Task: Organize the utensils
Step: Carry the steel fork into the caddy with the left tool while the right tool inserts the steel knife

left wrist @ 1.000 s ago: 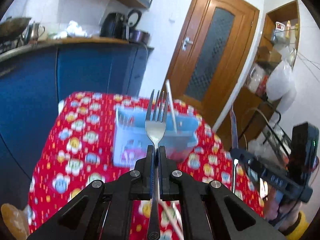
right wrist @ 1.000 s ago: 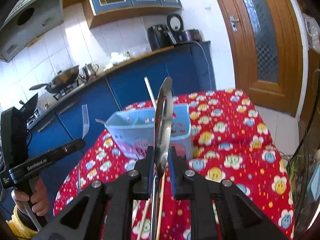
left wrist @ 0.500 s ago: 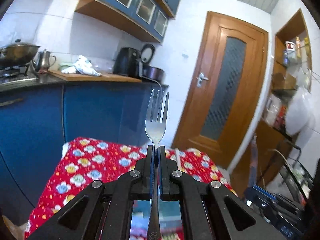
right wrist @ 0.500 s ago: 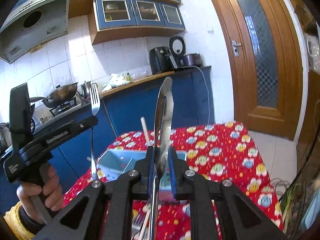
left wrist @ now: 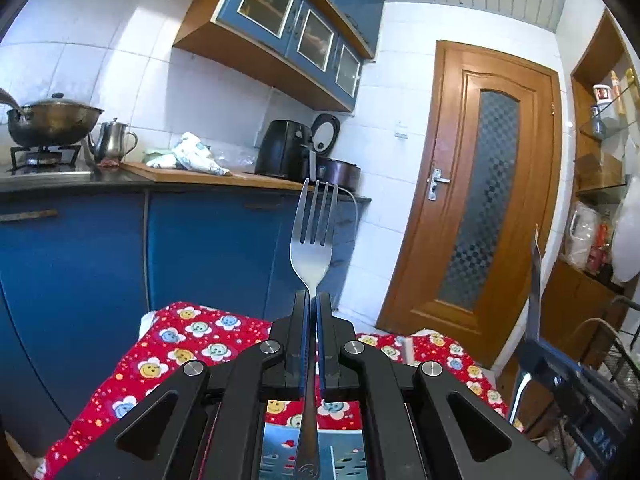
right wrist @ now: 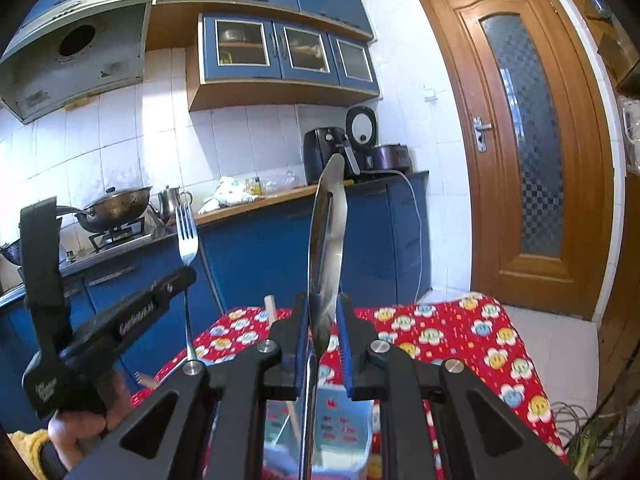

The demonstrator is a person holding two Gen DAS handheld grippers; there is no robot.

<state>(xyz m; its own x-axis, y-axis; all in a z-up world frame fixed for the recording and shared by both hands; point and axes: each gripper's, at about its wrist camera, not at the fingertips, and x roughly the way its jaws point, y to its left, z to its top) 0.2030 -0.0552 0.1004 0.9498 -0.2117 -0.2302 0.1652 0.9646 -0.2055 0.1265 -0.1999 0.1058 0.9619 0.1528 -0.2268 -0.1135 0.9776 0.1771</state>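
One fork (left wrist: 311, 240) clamped upright in the left gripper (left wrist: 311, 312), one knife (right wrist: 326, 248) clamped upright in the right gripper (right wrist: 323, 320), both above one blue box (right wrist: 340, 428) on the table (right wrist: 452, 332).

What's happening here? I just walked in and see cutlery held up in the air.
A person is sorting utensils with two handheld grippers. The left gripper is clamped on a fork, tines up. The right gripper grips a spoon, bowl up and edge-on. Both are raised above a light blue utensil holder on the red flowered tablecloth; neither is in yet.

Left gripper (left wrist: 311, 308), right gripper (right wrist: 323, 312): both clamped, raised.
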